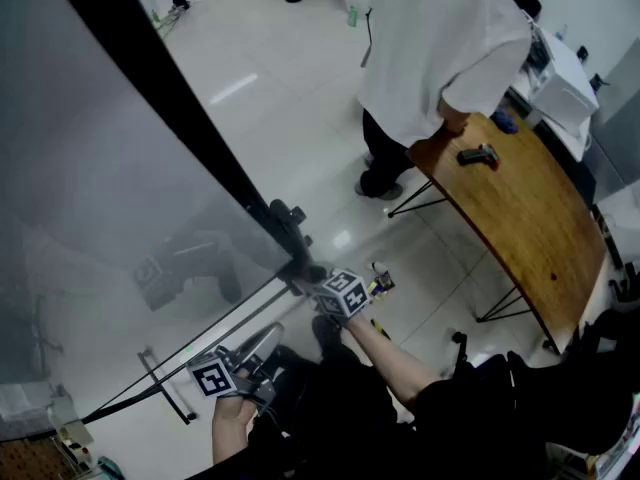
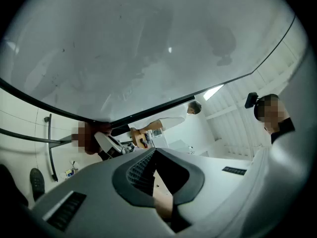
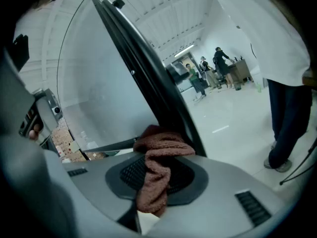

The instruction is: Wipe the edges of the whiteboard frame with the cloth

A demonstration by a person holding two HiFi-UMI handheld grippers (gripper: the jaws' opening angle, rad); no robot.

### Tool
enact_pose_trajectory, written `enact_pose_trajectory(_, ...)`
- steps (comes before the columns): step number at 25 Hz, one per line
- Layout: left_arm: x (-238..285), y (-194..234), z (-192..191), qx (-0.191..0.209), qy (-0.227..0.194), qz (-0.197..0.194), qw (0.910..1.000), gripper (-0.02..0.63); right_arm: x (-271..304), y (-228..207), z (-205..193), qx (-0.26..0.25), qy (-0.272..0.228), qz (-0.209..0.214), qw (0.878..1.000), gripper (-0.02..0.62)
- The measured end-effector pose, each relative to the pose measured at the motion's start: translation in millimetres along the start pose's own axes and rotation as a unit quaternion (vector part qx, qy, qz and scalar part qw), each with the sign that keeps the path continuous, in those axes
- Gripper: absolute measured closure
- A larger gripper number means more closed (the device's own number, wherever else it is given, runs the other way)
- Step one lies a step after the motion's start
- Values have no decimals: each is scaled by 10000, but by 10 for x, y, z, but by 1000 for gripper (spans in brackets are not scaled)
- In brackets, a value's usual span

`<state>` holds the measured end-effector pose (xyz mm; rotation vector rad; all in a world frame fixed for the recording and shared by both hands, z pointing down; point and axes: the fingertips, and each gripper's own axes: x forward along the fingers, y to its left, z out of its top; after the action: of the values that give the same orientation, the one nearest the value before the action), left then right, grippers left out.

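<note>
The whiteboard [image 1: 90, 168] stands at the left, its black frame [image 1: 190, 108] running down to the lower corner [image 1: 295, 268]. My right gripper [image 1: 312, 280] sits at that corner, shut on a brown cloth [image 3: 157, 170] that bunches against the frame [image 3: 148, 78]. The right gripper [image 3: 158, 155] points up along this edge. My left gripper [image 1: 268, 336] hangs lower, beneath the board's bottom edge [image 1: 190, 353], apart from it. In the left gripper view the left gripper [image 2: 154, 153] has its pads together with nothing held, and the frame [image 2: 163, 108] crosses above it.
A person in a white shirt [image 1: 440, 38] stands at a wooden table [image 1: 530, 218] on the right, with a black tool [image 1: 478, 155] on it. The board's stand rail [image 1: 165, 383] lies on the glossy floor. Several people [image 3: 208, 71] are far off.
</note>
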<state>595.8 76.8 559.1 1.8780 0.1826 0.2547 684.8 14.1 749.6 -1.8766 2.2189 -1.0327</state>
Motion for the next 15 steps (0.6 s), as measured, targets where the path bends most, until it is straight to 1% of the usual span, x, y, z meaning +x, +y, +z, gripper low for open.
enact_pose_trajectory(3, -38, 59, 39, -37, -106, 67, 9999, 618, 4, -34, -35, 24, 14, -12, 10000, 494)
enact_pose_trajectory(7, -100, 89, 95, -33, -241, 132, 9996, 618, 5, -23, 42, -43, -24, -10, 10000, 492)
enact_pose_trajectory(15, -365, 148, 178, -65, -826, 313, 9961, 618, 90, 204, 34, 424, 129, 396, 9982, 494)
